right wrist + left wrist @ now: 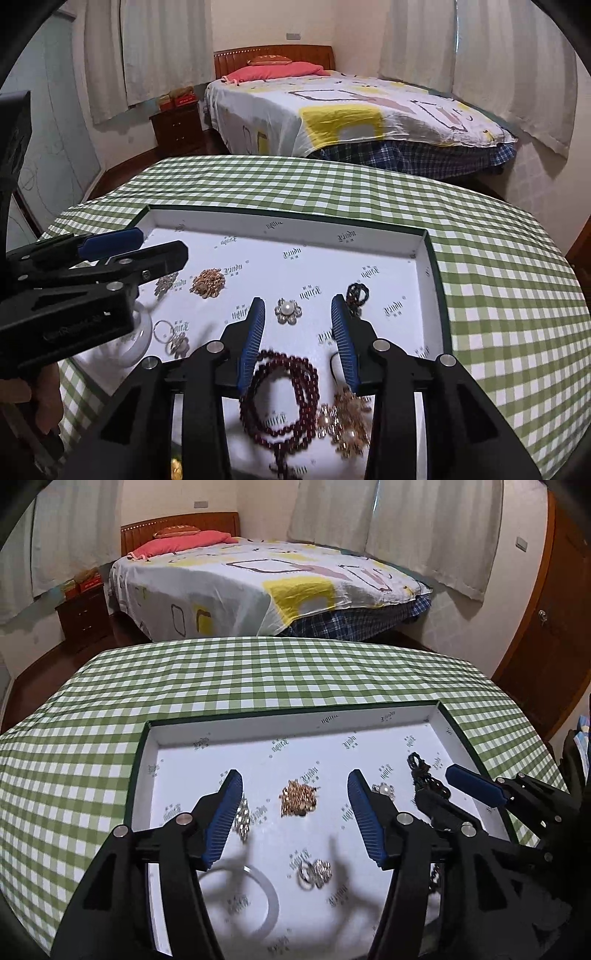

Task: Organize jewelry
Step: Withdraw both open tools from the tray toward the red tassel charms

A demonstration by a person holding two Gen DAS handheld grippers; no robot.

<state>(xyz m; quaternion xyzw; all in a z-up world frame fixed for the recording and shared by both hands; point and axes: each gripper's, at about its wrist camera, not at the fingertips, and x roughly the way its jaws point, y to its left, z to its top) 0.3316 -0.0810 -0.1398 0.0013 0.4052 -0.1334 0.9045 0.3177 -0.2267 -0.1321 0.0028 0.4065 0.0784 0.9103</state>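
Here, a shallow white-lined tray (436,716) sits on the surface (258,672), which is covered in green check cloth. Both claws hang above the tray, each wide open and holding nothing.

Left claw (295,812): over the left half of the tray. Between its blue pads (225,812) lies a gold brooch (298,797). A silver chain piece (243,818) sits just beside the left pad, partly hidden by it. Nearer: a white bangle (258,897), blurred, with a thin silver ring (246,868) at its far edge. Right of those, a small cluster of silver rings (314,873), also blurred.

Right claw (298,336): over the right half. A pearl flower brooch (288,311) lies just past its fingertips, between them. Nearer, between the fingers, a coil of dark red beads (291,402); touching its right side, a gold-and-pearl brooch (347,424), partly under the right finger. A dark bead bracelet (357,293) lies by the right pad, on its far right. In the left wrist view a dark chain (424,775) runs beside the right claw's tip; whether it is the same piece, cannot tell.

Beyond the surface: a bed (351,110) with a patterned sheet, and a nightstand (177,125) to its left.
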